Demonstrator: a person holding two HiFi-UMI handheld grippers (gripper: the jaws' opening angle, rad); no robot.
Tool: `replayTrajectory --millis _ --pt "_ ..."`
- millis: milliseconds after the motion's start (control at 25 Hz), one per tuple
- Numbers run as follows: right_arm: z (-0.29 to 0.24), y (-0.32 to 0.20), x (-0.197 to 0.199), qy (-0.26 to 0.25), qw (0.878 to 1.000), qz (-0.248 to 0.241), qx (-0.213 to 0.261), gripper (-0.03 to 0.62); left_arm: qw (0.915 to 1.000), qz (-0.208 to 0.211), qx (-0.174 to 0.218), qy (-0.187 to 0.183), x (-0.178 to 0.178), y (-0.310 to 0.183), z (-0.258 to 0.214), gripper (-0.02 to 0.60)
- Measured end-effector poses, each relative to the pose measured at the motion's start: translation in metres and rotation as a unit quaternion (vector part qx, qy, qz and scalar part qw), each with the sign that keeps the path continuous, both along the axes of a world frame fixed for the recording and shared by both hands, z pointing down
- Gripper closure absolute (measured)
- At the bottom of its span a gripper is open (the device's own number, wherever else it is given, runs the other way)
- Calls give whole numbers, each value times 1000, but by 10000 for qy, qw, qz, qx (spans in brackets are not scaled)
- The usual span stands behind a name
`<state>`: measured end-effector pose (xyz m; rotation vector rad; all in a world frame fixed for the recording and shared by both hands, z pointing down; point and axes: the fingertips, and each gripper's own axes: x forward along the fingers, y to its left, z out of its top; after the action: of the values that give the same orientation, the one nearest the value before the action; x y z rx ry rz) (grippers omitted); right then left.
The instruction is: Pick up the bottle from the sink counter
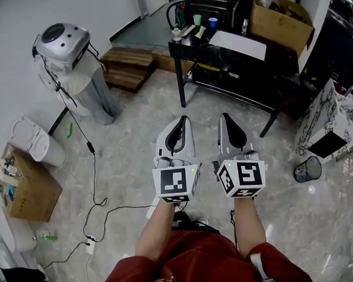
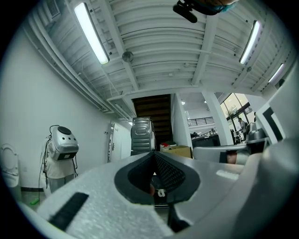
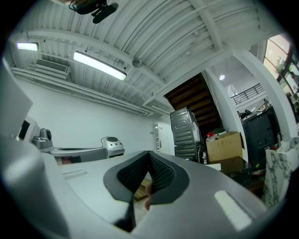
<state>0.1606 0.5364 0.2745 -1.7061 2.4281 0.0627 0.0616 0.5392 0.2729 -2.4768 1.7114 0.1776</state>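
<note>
No sink counter shows in any view. A small pale bottle-like thing [image 1: 176, 33] stands on the near left corner of a black table [image 1: 241, 62], too small to identify. I hold both grippers side by side at waist height over the floor, pointing towards that table. The left gripper [image 1: 181, 120] is shut with nothing in it, and the right gripper [image 1: 225, 117] is the same. In the left gripper view the left gripper [image 2: 154, 155] has its jaws meeting at the tips. The right gripper [image 3: 148, 155] looks equally shut in the right gripper view.
A grey machine on a pedestal [image 1: 66, 42] stands at the left, with cables [image 1: 96, 203] trailing over the floor. A wooden pallet [image 1: 129, 65] lies beside the table. Cardboard boxes [image 1: 23, 187] [image 1: 279, 18], a white bin [image 1: 35, 141], a wire basket [image 1: 307, 169] and a marbled box [image 1: 332, 120] ring the floor.
</note>
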Motion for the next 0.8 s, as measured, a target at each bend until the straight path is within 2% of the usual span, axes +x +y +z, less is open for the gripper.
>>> replayTrajectory --millis 360,800 --pt "9 -48 -13 265 9996 26 13 594 10000 80 -20 18 -7 -47 7 578" --pt "7 -150 -46 455 9990 0 52 594 9999 51 98 63 -39 -147 3 578"
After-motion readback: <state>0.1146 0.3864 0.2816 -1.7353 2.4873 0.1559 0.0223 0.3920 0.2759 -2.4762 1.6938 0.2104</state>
